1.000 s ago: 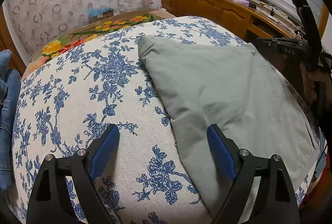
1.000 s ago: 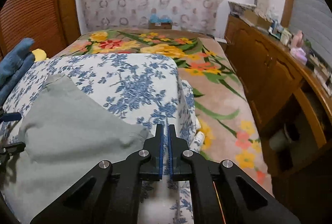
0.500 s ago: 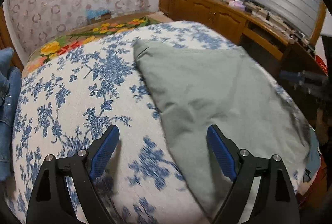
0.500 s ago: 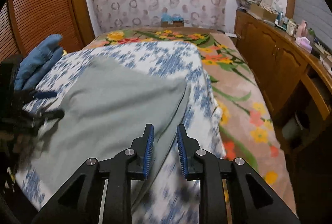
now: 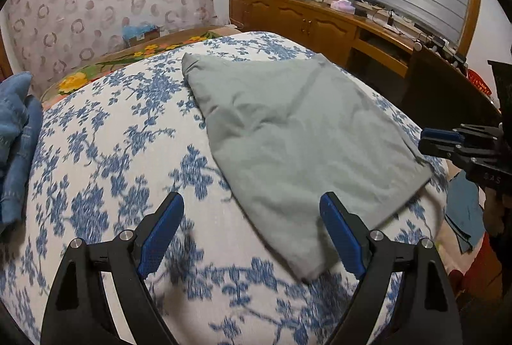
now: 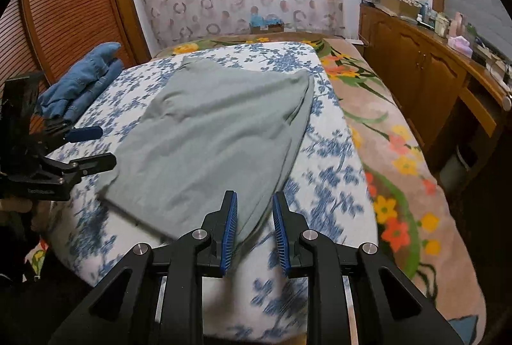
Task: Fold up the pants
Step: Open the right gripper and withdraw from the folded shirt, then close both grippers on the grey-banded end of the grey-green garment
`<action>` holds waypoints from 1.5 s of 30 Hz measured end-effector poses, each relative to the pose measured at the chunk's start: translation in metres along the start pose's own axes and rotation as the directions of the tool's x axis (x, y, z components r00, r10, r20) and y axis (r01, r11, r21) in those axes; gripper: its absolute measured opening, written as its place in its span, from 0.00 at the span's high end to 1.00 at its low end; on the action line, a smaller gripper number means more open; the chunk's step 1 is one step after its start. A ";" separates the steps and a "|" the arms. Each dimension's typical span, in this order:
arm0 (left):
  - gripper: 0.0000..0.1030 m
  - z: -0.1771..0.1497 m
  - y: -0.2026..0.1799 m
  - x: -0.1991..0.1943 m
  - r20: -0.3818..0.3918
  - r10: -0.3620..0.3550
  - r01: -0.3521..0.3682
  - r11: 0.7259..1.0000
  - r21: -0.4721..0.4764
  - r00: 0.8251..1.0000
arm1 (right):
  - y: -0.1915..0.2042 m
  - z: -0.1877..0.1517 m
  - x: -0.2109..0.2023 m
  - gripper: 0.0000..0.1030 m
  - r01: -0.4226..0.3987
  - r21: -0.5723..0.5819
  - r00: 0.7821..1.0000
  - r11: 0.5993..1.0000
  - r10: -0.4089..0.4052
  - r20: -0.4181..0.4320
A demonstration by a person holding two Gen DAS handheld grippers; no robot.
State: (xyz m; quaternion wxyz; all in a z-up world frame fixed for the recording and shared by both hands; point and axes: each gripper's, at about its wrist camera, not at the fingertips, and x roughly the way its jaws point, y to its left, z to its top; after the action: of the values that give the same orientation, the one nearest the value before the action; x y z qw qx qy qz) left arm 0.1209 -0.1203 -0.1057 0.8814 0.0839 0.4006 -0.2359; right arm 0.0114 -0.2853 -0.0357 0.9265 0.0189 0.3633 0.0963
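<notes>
Grey-green pants (image 5: 297,134) lie folded flat on a white cloth with blue flowers (image 5: 105,153); they also show in the right wrist view (image 6: 217,134). My left gripper (image 5: 252,233) is wide open and empty, just short of the pants' near corner. It also shows at the left of the right wrist view (image 6: 96,146). My right gripper (image 6: 254,223) is partly open and empty, at the pants' near edge. It also appears at the right edge of the left wrist view (image 5: 441,140).
Folded blue jeans (image 6: 83,82) lie at the cloth's left side. A floral bedspread (image 6: 384,134) extends to the right. A wooden cabinet with clutter (image 5: 320,19) runs along the right wall, and a slatted wooden door (image 6: 64,25) stands at left.
My right gripper opened from shut and pulled back from the pants' edge. Both grippers drew back, so more of the folded pants shows. The left stayed open.
</notes>
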 end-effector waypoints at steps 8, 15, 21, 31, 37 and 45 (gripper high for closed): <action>0.15 -0.013 -0.003 -0.002 -0.028 0.009 -0.009 1.000 0.011 1.000 | 0.017 -0.011 0.004 0.78 -0.007 0.024 0.999 1.000 0.007 -0.032; 0.15 -0.018 0.002 0.005 -0.047 0.019 -0.019 1.000 -0.006 0.999 | 0.023 -0.010 -0.010 0.91 -0.025 -0.010 1.000 1.000 0.025 -0.005; 0.15 -0.020 0.004 0.006 -0.051 0.010 -0.011 1.000 -0.020 0.999 | 0.023 -0.018 -0.004 0.90 -0.008 0.007 1.000 1.000 0.008 -0.009; 0.32 -0.017 -0.004 -0.012 0.006 -0.068 0.068 0.997 -0.033 0.998 | 0.020 -0.020 0.009 0.68 0.002 0.056 1.000 0.998 -0.001 -0.012; 0.36 -0.019 -0.008 -0.001 -0.035 -0.062 0.061 0.998 -0.023 0.997 | 0.021 -0.021 0.016 0.68 -0.001 0.075 1.000 0.997 0.002 -0.014; 0.36 -0.023 -0.008 0.003 -0.038 -0.064 0.063 0.998 -0.026 0.997 | 0.018 -0.022 0.016 0.69 -0.030 0.094 0.999 0.995 0.031 -0.016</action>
State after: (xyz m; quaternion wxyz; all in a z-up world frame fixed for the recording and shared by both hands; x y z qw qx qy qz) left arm 0.1032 -0.1199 -0.1228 0.8664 0.0647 0.4232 -0.2570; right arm 0.0049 -0.2650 -0.0608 0.9198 0.0671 0.3751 0.0933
